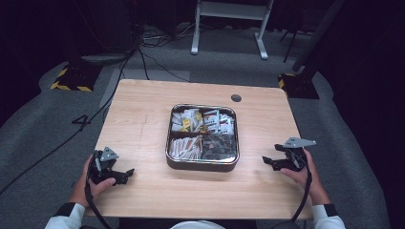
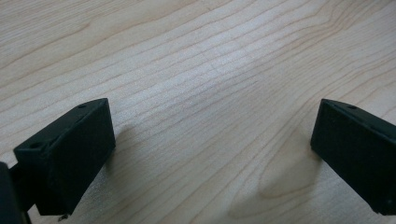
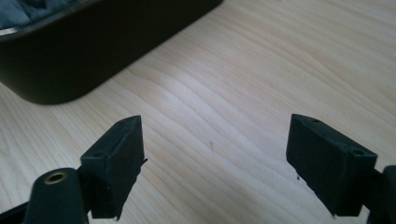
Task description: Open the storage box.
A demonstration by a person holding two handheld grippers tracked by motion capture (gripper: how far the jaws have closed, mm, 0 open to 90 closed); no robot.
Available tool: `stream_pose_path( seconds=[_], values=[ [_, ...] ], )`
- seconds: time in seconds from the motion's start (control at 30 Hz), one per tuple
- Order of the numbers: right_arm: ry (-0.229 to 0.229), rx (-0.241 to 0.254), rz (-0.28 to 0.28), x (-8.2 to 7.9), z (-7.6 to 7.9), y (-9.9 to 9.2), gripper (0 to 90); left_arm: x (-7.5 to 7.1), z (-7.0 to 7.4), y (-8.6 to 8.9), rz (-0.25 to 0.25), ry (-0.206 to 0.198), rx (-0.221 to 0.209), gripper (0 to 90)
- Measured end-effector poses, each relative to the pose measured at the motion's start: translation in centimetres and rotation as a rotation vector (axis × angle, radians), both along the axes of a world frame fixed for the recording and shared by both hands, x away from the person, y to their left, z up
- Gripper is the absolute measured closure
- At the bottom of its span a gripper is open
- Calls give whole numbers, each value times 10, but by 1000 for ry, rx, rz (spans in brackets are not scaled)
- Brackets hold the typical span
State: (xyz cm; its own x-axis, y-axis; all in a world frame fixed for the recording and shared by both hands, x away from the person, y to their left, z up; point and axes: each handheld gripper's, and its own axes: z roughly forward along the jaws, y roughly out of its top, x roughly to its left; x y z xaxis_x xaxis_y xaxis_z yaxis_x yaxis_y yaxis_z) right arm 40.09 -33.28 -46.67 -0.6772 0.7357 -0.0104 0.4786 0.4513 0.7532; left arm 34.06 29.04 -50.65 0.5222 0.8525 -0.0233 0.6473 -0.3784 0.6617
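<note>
A square metal tin [image 1: 202, 164] with rounded corners is seen in the middle of the high view, standing on a light wooden table [image 1: 143, 119]. The tin is divided into four compartments: small white and yellow packets [image 1: 186, 119] are kept in the upper left one, packets with red and dark print [image 1: 218, 120] in the upper right one, pale sachets [image 1: 184, 146] in the lower left one, and small dark pieces [image 1: 218, 145] in the lower right one. The print on the packets is too small to be read. The left gripper [image 1: 128, 174] is held at the lower left of this view, well apart from the tin, and its jaws are spread wide over bare wood in the left gripper view. The right gripper [image 1: 267, 162] is held at the lower right, near the right side of the tin; its jaws are also wide apart and nothing is between them. In the right gripper view the dark wall of the tin [image 3: 93, 46] is seen at the upper left. A small round dark cap [image 1: 236, 98] is set in the table near its far edge.
</note>
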Motion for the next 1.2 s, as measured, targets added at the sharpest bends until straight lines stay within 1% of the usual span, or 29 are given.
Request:
stream_pose_path(
  seconds=[0.13, 0.17, 0.27, 0.43, 0.47, 0.5, 0.53, 0.63, 0.7, 0.73, 0.8, 0.93, 1.0, 1.07, 1.1, 1.13, 1.2],
  values=[
    [-21, 7, 27, 5, 9, 10, 211, 0, 0, 0, 0, 0, 0, 0],
    [-16, 11, 36, 6, 11, 13, 211, 0, 0, 0, 0, 0, 0, 1],
    [-26, 22, 57, 10, 17, 21, 224, 0, 0, 0, -1, 0, 0, 1],
    [-39, 21, 69, 16, 25, 30, 231, 0, 0, 0, 0, -1, 0, 1],
    [-50, 15, 78, 18, 28, 35, 238, 0, 0, 0, 0, -1, 0, 1],
    [-50, 15, 78, 18, 28, 35, 238, 0, 0, 0, 0, -1, 0, 1],
    [-41, 13, 89, 20, 30, 40, 236, 0, 0, 0, 0, -1, 0, 1],
    [-48, 9, 97, 23, 33, 45, 238, 0, 0, 0, 0, -1, 0, 1],
    [-55, 11, 108, 26, 37, 52, 244, 0, 0, 0, 0, -1, 1, 1],
    [-62, 2, 111, 27, 38, 55, 242, 0, 0, 0, 0, -1, 0, 1],
    [-57, 6, 127, 30, 40, 61, 243, 0, 0, 0, 0, -1, 0, 1],
    [-58, -7, 153, 35, 44, 75, 246, 0, 0, 0, -1, -1, 1, 2],
    [-62, -9, 157, 35, 44, 78, 248, 0, 0, 0, -2, -1, 1, 2],
    [-64, -15, 178, 39, 47, 89, 250, 0, 0, 0, -2, -1, 1, 2],
    [-64, -15, 178, 39, 47, 89, 250, 0, 0, 0, -2, -1, 1, 2],
    [-63, -19, 191, 42, 48, 96, 250, 0, 0, 0, -2, -1, 1, 2],
    [-58, -19, 204, 44, 49, 104, 252, 0, 0, 1, -3, -1, 1, 2]
  ],
)
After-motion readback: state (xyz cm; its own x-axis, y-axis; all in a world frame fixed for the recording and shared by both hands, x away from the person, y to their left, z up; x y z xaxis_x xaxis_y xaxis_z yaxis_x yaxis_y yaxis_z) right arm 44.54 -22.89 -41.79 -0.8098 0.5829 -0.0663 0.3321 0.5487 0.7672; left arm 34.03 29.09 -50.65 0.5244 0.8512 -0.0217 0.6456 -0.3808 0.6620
